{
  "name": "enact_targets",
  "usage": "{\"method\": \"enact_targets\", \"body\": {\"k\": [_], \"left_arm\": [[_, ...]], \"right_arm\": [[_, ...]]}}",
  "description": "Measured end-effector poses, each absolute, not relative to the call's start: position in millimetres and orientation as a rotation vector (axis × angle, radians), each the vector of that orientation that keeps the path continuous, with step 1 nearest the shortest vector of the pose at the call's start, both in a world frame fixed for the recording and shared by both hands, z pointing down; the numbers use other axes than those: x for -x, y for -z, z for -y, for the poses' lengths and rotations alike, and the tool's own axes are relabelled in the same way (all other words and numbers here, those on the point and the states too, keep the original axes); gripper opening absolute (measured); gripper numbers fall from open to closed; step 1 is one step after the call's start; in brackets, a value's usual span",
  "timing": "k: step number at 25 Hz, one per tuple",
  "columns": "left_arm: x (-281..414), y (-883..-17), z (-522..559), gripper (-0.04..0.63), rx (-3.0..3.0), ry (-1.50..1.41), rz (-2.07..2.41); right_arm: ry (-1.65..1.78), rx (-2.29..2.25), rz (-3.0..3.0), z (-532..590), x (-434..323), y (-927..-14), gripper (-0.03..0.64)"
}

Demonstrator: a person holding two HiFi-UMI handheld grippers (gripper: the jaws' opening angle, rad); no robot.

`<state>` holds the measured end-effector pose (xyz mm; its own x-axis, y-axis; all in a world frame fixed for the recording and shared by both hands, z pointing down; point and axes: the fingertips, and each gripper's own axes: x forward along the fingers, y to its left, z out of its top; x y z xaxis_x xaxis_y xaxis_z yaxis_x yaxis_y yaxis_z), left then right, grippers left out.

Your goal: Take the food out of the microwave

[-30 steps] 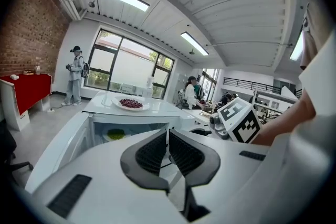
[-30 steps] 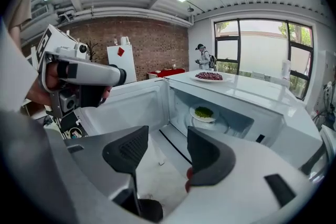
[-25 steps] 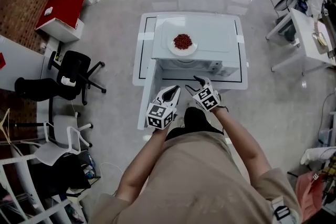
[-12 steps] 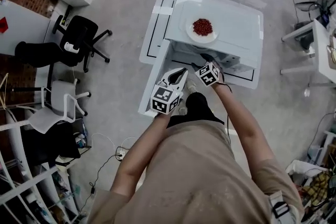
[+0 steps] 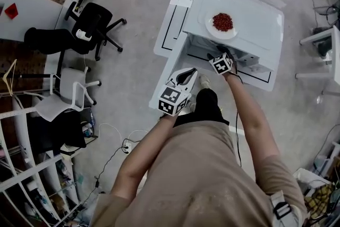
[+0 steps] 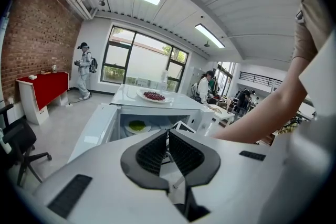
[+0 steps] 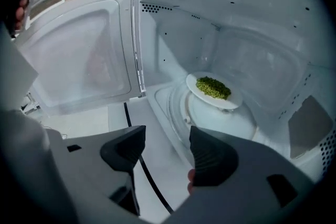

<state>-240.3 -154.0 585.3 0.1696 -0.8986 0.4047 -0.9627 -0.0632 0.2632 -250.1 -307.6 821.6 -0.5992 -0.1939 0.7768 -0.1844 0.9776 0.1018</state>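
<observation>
At the left, the left gripper [image 6: 168,134] hangs near the open white microwave door [image 7: 79,55], jaws pressed together on nothing. Right of it, the right gripper [image 7: 167,132] points down into the white microwave oven [image 5: 255,13], jaws wide with nothing between them. The round white plate of green food [image 7: 212,89] sits on the turntable far inside the cavity, well apart from those jaws. This looks like the reach-in, so next the claw must go farther in, straddle the plate's near rim and close, keeping it level.

A white surface [image 5: 169,40] marked with black outline tape stands on the grey floor [image 5: 133,66]. A white microwave [image 5: 255,18] sits directly on it, standing open.
</observation>
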Motion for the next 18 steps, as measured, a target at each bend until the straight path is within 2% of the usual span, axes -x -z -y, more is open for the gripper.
{"method": "enact_targets", "body": {"k": [8,18], "left_arm": [[247,-579,158,0.009,-2.012,-0.170,1.753],[251,-575,154,0.009,-2.013,-0.151,1.754]], "right_arm": [[0.048,-0.364,2.161,326,228,-821,0.258],[0.111,-0.278,2.199,306,261,-804,0.258]]}}
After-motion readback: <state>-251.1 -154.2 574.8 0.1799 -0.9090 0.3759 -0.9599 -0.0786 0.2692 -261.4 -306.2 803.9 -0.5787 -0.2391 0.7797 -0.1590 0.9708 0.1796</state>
